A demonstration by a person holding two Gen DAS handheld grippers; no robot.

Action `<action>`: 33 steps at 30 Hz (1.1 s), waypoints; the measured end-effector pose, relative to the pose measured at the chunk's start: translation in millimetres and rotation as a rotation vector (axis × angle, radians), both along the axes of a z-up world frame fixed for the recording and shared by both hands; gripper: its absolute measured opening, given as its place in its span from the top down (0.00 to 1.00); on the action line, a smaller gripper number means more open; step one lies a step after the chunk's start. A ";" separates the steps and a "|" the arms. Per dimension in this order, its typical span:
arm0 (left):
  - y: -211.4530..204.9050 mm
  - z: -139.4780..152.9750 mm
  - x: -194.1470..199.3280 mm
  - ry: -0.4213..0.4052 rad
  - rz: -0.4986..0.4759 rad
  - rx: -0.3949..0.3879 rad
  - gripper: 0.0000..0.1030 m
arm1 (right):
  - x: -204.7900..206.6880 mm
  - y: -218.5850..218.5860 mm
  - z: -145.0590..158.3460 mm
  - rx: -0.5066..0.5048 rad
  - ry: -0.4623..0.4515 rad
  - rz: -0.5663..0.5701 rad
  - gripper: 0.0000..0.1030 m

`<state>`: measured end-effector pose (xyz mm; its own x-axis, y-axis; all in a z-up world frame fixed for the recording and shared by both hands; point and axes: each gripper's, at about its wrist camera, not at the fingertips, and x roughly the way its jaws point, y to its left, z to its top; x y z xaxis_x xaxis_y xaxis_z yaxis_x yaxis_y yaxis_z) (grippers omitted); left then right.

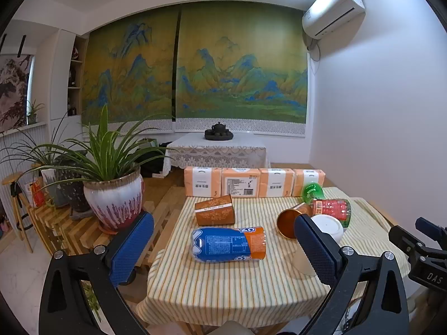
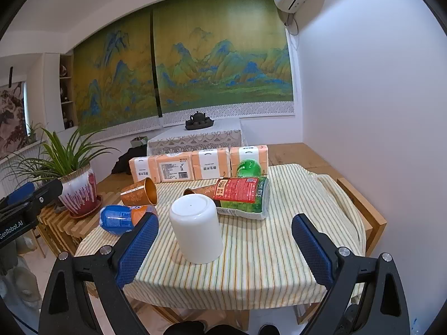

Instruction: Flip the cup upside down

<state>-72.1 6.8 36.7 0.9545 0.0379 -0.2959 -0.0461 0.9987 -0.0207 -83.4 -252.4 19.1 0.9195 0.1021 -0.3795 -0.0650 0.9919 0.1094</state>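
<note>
Cup [image 2: 195,230] stands inverted near tablecloth's front edge [image 2: 223,293], claws wide.

The cup [image 2: 195,229] is plain white; the cloth [image 2: 259,251] over the bench has fine yellow, green and orange stripes; at ten o'clock of the cup lies a blue-and-orange bottle [image 2: 123,219]; both tools' pads [image 2: 138,251] are textured blue.
</note>
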 end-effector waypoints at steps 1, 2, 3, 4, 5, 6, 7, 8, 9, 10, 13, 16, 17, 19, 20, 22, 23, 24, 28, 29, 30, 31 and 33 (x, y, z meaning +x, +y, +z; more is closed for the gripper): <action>0.0 0.4 -0.7 0.000 0.000 -0.001 0.01 | -0.9 0.2 0.3 -0.001 -0.002 0.000 0.08; -0.3 0.7 -1.3 -0.001 0.000 0.000 0.01 | -1.1 0.6 0.7 -0.002 -0.004 -0.001 0.08; -0.7 0.8 -0.8 -0.001 0.001 0.000 0.01 | -1.5 0.8 1.2 -0.003 -0.006 -0.001 0.08; -1.0 0.9 -1.3 0.000 0.003 0.001 0.01 | -1.7 0.9 1.3 -0.004 -0.008 -0.001 0.08; -1.5 0.6 -1.3 0.003 0.003 0.004 0.01 | -2.2 1.3 1.5 -0.004 -0.010 -0.002 0.08; -1.5 0.4 -0.8 0.005 0.003 0.005 0.01 | -2.5 1.6 1.6 -0.004 -0.013 -0.004 0.08; -2.1 -0.5 -0.3 0.011 0.003 0.007 0.01 | -3.0 1.6 1.4 -0.004 -0.014 -0.005 0.08; -2.3 -1.1 0.5 0.015 0.004 0.008 0.01 | -3.4 2.0 1.0 -0.004 -0.014 -0.005 0.07; -2.7 -2.1 1.0 0.019 0.004 0.009 0.01 | -3.5 1.9 0.8 -0.003 -0.013 -0.005 0.07; -3.0 -3.0 2.0 0.025 0.004 0.007 0.01 | -3.4 1.7 0.6 0.000 -0.011 -0.006 0.07; -4.0 -4.8 4.4 0.036 0.002 0.004 0.01 | -3.0 1.3 -0.3 0.006 -0.003 -0.007 0.07; -3.7 -5.1 5.9 0.035 0.002 0.003 0.01 | -3.0 -0.4 -0.9 0.010 -0.002 -0.010 0.07; -3.5 -5.1 5.6 0.037 0.000 0.003 0.01 | -3.0 -0.3 -0.5 0.009 -0.003 -0.011 0.07; -4.3 -5.8 6.1 0.036 0.002 0.005 0.01 | -2.5 -0.4 -0.3 0.009 -0.003 -0.010 0.07; -4.5 -6.1 6.2 0.036 0.002 0.006 0.01 | -2.4 -0.7 -0.7 0.010 -0.003 -0.010 0.07; -4.5 -6.7 7.0 0.038 0.001 0.004 0.01 | -2.3 -0.5 -0.6 0.010 -0.001 -0.011 0.06; -4.2 -6.8 7.1 0.037 0.002 0.004 0.01 | -2.1 -0.4 -0.5 0.009 0.000 -0.012 0.06; -4.1 -6.7 7.0 0.036 0.004 0.005 0.01 | -2.0 -0.3 -1.2 0.008 0.002 -0.012 0.06; -2.9 -7.3 8.5 0.039 0.005 0.002 0.01 | -2.0 0.4 -1.7 0.007 0.002 -0.011 0.06; -2.4 -6.9 8.4 0.040 0.003 0.002 0.01 | -1.7 0.5 -1.8 0.008 0.002 -0.010 0.06; -2.2 -7.1 8.7 0.042 0.003 0.003 0.01 | -1.4 0.6 -2.0 0.008 0.002 -0.010 0.06; -2.5 -7.6 9.2 0.042 0.004 0.004 0.01 | -0.9 0.5 -2.7 0.008 0.003 -0.010 0.06; -2.5 -7.9 10.0 0.043 0.003 0.003 0.01 | -0.6 0.5 -3.4 0.006 0.006 -0.009 0.06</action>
